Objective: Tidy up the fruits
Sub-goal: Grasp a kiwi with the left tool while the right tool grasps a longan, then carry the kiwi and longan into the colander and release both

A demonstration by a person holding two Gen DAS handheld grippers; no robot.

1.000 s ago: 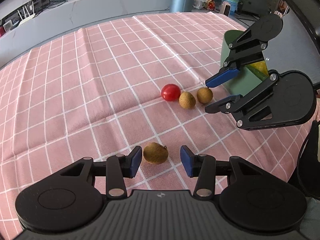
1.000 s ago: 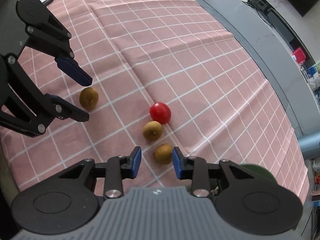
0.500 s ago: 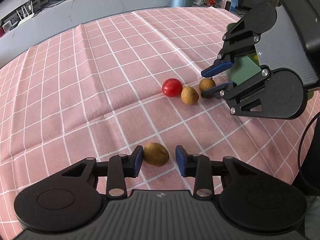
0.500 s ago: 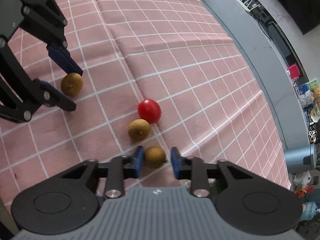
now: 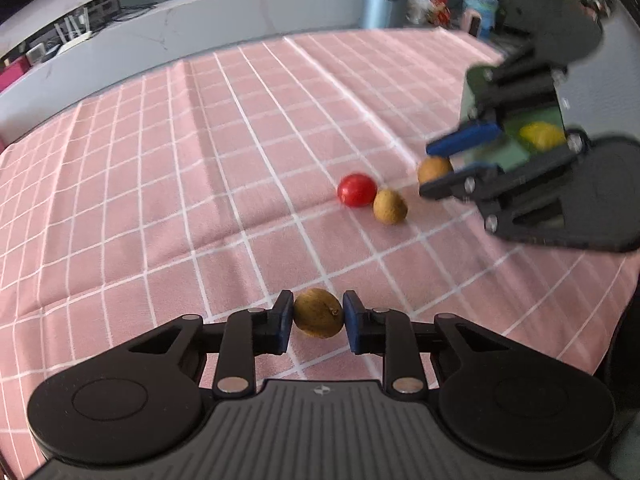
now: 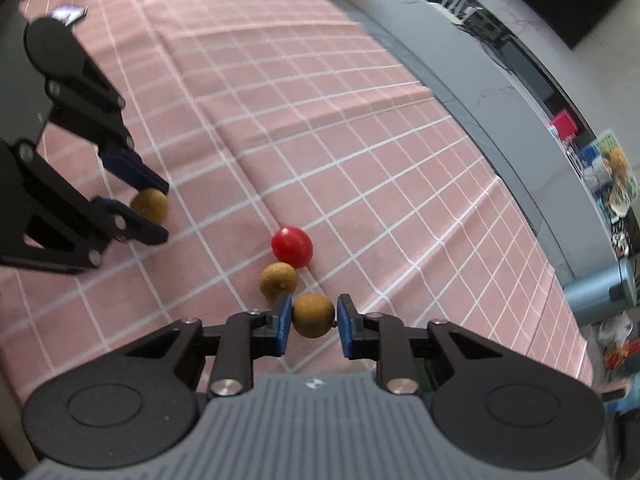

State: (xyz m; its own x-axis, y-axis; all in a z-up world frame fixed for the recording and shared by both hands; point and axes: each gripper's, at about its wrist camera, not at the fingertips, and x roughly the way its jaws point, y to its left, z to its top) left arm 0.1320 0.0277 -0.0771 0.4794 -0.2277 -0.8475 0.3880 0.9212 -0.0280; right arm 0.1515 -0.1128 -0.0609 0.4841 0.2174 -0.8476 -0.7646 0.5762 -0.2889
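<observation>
My left gripper [image 5: 317,315] is shut on a brown longan [image 5: 319,313] just above the pink checked cloth [image 5: 200,160]; it also shows in the right wrist view [image 6: 149,205]. My right gripper [image 6: 313,316] is shut on another brown longan [image 6: 313,315], seen in the left wrist view [image 5: 434,169]. A red cherry tomato [image 5: 357,189] and a third longan [image 5: 390,211] lie touching on the cloth between the grippers; they also show in the right wrist view, tomato [image 6: 292,246] and longan [image 6: 279,279].
A green container [image 5: 516,148] with a yellow fruit [image 5: 541,135] inside stands at the cloth's right edge, behind my right gripper. A grey counter [image 5: 200,20] runs along the far side. A grey bin [image 5: 386,0] stands beyond it.
Both grippers have closed on their longans. The left pads, apart around the fruit before, now press on it; the right gripper has lifted slightly with its longan.
</observation>
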